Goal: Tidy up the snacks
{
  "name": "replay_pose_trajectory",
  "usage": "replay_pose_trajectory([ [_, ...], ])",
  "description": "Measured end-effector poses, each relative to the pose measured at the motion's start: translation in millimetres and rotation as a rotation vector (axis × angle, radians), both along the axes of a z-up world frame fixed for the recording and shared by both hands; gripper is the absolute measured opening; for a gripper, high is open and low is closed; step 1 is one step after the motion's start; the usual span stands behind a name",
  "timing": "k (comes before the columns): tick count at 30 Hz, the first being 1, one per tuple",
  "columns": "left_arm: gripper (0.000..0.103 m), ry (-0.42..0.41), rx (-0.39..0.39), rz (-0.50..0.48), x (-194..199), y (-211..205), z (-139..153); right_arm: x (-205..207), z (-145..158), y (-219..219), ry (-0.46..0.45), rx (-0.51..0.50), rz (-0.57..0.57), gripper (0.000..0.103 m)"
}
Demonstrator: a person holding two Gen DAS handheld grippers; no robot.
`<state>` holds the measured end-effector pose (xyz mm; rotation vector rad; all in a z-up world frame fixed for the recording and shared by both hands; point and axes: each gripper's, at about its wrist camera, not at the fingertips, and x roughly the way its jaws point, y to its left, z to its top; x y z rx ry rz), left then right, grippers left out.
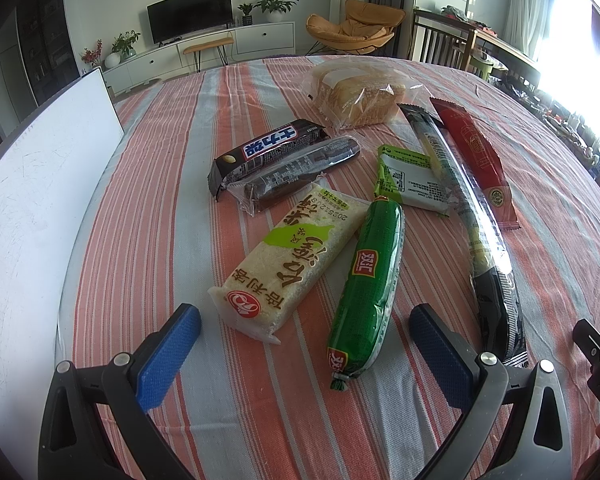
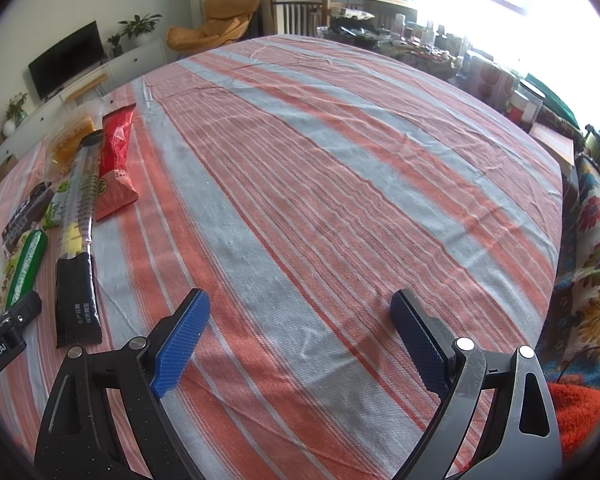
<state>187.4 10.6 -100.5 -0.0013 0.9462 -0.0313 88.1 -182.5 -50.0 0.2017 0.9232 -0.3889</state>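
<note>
**Snacks in a heap, both grippers empty: lining up the first pick**

I take the green sausage (image 1: pixel 364 284) as my landmark. It lies lengthwise toward me on the striped worktop (image 2: pixel 320 184), its near end just ahead of my left hand-held gripper (image 1: pixel 304 344). Touching its left side is the pale rice-cake pack (image 1: pixel 288 256); beyond that pack sit the dark chocolate bar (image 1: pixel 266 152) and a dark clear-wrapped roll (image 1: pixel 300 172), pressed together. Behind the sausage's far end is a small green packet (image 1: pixel 410 178), and to its right run a long black-ended stick pack (image 1: pixel 472 220) and a red sachet (image 1: pixel 476 160). The bagged bread (image 1: pixel 356 94) is farthest off. A white board (image 1: pixel 40 200) stands well left of everything.

My judgement: the sausage is the easy first pick, but it is round and slick, so I would come down across its middle, not its crimped end, and close gently so it does not squirt out or drag the rice-cake pack along.

The left gripper's jaws stand wide, holding nothing and touching nothing I can see. My right hand-held gripper (image 2: pixel 300 332) is likewise spread wide and empty, over bare cloth well right of the sausage (image 2: pixel 26 268).
</note>
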Motion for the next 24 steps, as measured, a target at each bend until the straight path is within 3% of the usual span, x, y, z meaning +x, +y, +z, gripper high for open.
replay_pose_trajectory([
  [19,0.103,0.008,0.000,-0.004,1.7,-2.3,-1.7,-0.2,-0.3,1.0,0.000,0.000,-0.001,0.094],
  [22,0.103,0.063,0.003,-0.049,-4.1,-3.2,-2.8,-0.3,-0.3,1.3,0.001,0.001,0.000,0.094],
  [24,0.103,0.160,0.010,-0.113,-6.6,-4.5,-1.3,-0.3,-0.4,1.7,0.000,0.001,-0.001,0.094],
])
